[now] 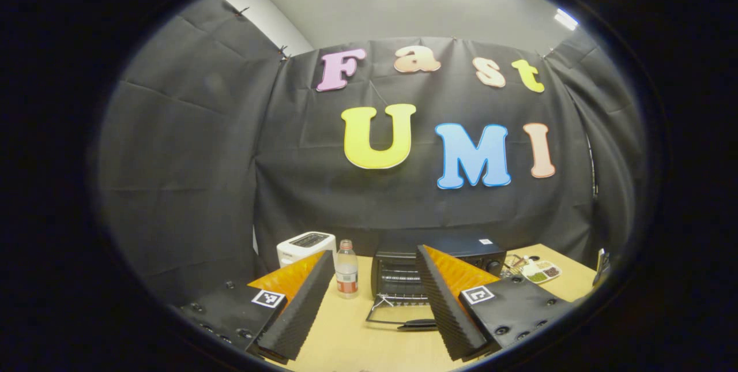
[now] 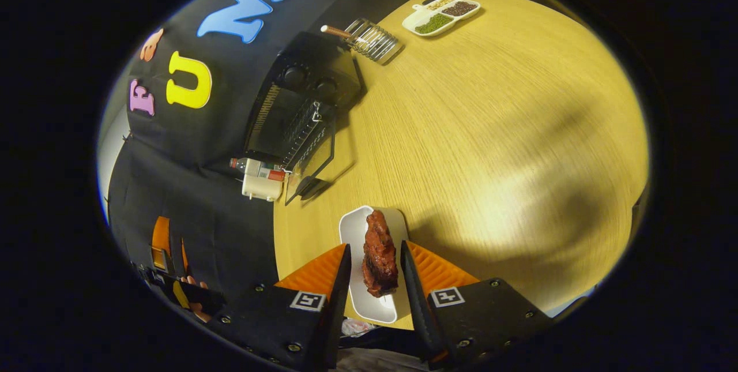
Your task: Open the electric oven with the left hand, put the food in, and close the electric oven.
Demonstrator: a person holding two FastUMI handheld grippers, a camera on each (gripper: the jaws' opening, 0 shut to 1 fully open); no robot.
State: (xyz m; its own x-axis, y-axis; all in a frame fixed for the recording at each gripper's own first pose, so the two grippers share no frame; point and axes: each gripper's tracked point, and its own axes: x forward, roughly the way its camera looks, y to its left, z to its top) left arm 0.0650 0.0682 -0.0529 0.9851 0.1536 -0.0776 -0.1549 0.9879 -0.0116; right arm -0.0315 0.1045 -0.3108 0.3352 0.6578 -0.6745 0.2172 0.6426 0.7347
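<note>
The black electric oven (image 1: 403,268) stands at the back of the wooden table with its glass door (image 1: 403,317) folded down flat, handle toward me. My left gripper (image 1: 375,254) hovers open in front of it, nothing between its fingers. In the right gripper view the oven (image 2: 300,95) lies far off to the upper left, its door (image 2: 314,164) hanging open. A brown piece of grilled meat (image 2: 379,254) lies over a white oblong plate (image 2: 354,233). My right gripper (image 2: 375,245) straddles the meat, one finger on each side, with a strip of plate showing beside the left finger.
A white toaster (image 1: 305,245) and a water bottle (image 1: 346,268) stand left of the oven. A divided white tray of grains (image 2: 441,14) and a wire rack with a wooden handle (image 2: 369,37) sit to its right. A hand (image 2: 193,294) shows at the lower left.
</note>
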